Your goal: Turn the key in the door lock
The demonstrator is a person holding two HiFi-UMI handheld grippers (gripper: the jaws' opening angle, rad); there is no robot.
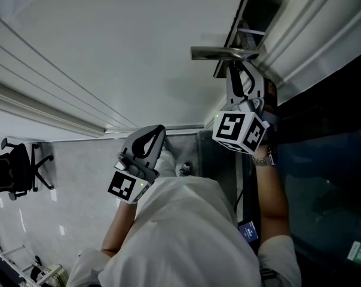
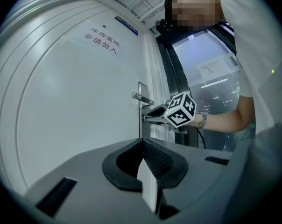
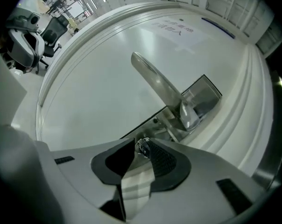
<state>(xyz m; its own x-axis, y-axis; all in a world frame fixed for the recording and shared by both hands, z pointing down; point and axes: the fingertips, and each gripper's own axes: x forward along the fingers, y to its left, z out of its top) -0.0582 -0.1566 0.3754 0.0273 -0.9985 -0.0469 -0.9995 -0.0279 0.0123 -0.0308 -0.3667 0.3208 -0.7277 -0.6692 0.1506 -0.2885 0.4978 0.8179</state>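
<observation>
Right tongs (image 3: 141,143) are gripping the key (image 3: 142,147), which is sitting in the lock (image 3: 156,122) just below the door handle (image 3: 159,85), its axis running straight ahead into the door (image 3: 94,78); left tongs (image 2: 142,144) are idling closed and empty, well apart.

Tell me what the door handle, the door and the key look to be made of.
Door handle: metal, brushed or satin silver, going by its soft grey sheen.
Door: smooth white painted or coated panel, evenly glossy; the core can't be told.
Key: likely bright metal, a small shiny glint, too small to be sure.
</observation>
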